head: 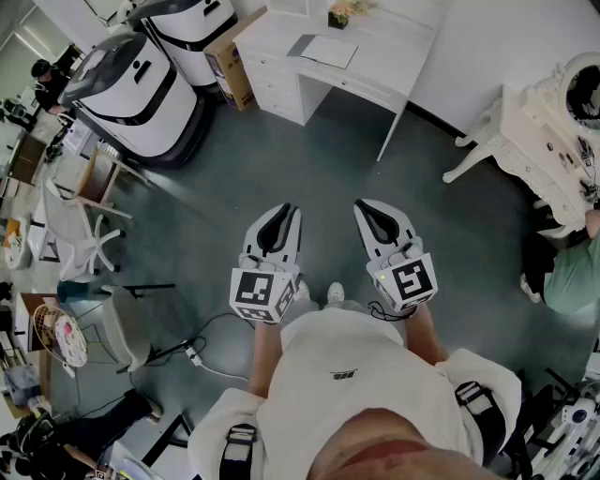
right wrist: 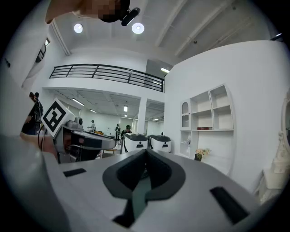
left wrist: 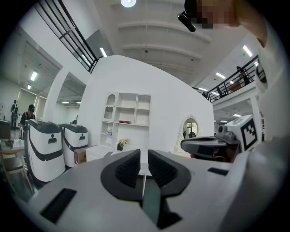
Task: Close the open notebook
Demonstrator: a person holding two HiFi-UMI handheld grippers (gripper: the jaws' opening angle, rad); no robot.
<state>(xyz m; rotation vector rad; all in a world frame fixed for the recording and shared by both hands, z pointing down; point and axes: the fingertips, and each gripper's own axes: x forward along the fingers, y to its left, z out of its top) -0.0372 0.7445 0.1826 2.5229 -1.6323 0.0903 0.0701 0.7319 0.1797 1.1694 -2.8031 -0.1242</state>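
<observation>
The open notebook (head: 326,50) lies flat on a white desk (head: 281,37) across the room, far from both grippers. I stand on the grey floor and hold both grippers at waist height, pointing toward the desk. My left gripper (head: 284,210) is shut with only a thin slit between its pads and nothing in it. My right gripper (head: 367,204) is shut and empty too. In the left gripper view the left gripper (left wrist: 139,156) points at the desk (left wrist: 97,152) and the shelves behind it. The right gripper (right wrist: 145,154) shows its tips together in its own view.
Two large white machines (head: 141,84) and a cardboard box (head: 230,66) stand left of the desk. A small flower pot (head: 339,14) sits on the desk. An ornate white table (head: 525,131) and a seated person (head: 572,272) are at the right. Chairs (head: 84,206) and a floor cable (head: 202,352) lie left.
</observation>
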